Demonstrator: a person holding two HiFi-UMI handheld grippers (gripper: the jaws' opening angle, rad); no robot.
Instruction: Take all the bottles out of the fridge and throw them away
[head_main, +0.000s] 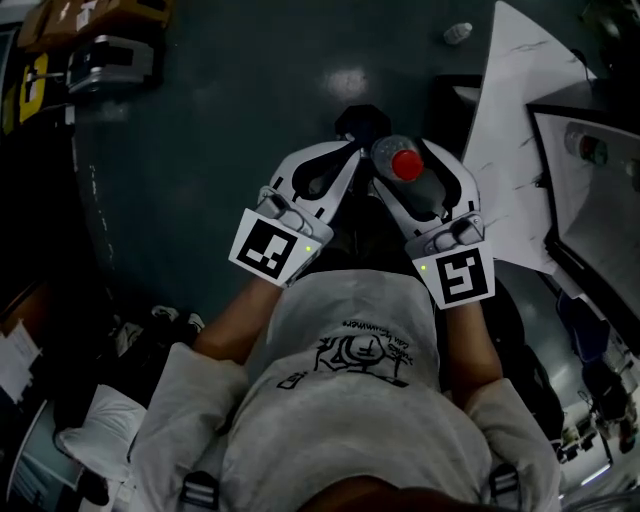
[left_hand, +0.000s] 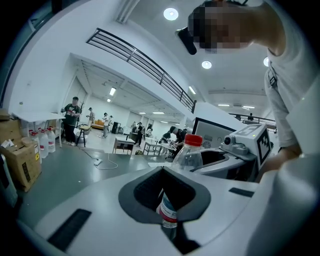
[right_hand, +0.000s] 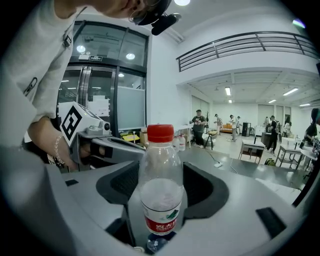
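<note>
holds red-capped bottle upright, clamped by its body in right gripper above the floor, probably for carrying to trash, with left gripper jaws together, empty, just beside.

The bottle has its middle hidden, its label print seemingly too small to read.

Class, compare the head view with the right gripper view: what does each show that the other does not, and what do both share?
Only the head view shows the right gripper's marker cube. Only the right gripper view shows the red-and-white label, a glass door and people in the far hall. Both show the red-capped bottle clamped in the right gripper.
</note>
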